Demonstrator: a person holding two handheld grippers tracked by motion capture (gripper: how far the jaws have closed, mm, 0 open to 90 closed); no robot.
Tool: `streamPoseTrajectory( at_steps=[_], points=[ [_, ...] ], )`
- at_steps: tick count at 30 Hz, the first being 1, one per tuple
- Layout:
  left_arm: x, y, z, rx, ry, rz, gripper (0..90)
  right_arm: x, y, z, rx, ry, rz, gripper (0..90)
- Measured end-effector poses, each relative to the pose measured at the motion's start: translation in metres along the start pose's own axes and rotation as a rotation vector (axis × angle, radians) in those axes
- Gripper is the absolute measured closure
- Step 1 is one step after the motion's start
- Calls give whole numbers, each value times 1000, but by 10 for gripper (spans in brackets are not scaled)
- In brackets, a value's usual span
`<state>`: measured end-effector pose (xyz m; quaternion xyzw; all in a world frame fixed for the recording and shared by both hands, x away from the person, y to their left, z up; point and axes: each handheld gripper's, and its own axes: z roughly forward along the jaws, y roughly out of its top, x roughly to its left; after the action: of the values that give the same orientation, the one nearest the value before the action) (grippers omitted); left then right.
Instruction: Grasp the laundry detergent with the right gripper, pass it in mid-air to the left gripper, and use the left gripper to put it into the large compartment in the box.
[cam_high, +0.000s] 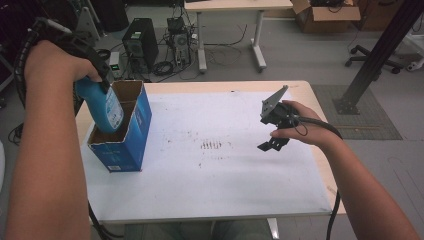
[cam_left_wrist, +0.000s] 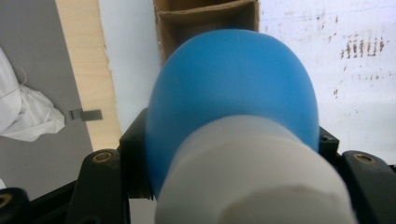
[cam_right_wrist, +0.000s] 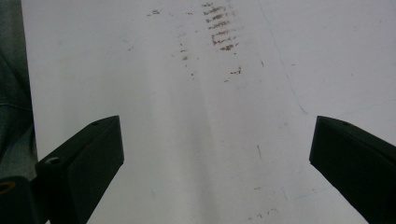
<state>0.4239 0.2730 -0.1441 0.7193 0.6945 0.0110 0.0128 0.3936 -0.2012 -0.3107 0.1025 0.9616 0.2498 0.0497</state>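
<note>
A blue bottle (cam_high: 104, 107) with a white cap (cam_left_wrist: 252, 177) and a pale label hangs neck-up, its lower end inside an open blue cardboard box (cam_high: 131, 135) at the table's left side. My left gripper (cam_high: 102, 79) is shut on the bottle's upper part, just below the cap. In the left gripper view the blue bottle (cam_left_wrist: 233, 88) swells between the black jaws, with the box's brown inside (cam_left_wrist: 205, 23) beyond it. My right gripper (cam_high: 272, 144) hovers over the right half of the white table, jaws wide apart, nothing between them (cam_right_wrist: 215, 154).
The white tabletop (cam_high: 215, 170) carries brown smudges (cam_high: 211, 145) near its middle. Beyond the far edge are a computer tower (cam_high: 140, 42), cables, a second table (cam_high: 235, 30) and a cardboard box (cam_high: 325, 15). A black post (cam_high: 380, 50) stands at the right.
</note>
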Motion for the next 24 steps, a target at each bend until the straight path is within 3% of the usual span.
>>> streamPoseTrajectory(
  at_steps=[10, 24],
  points=[
    [1, 1, 19, 13, -3, 3, 381, 0, -2, -1, -3, -2, 1, 31],
    [5, 2, 63, 55, -5, 2, 381, 1, -2, 4, -3, 5, 4, 32]
  ],
)
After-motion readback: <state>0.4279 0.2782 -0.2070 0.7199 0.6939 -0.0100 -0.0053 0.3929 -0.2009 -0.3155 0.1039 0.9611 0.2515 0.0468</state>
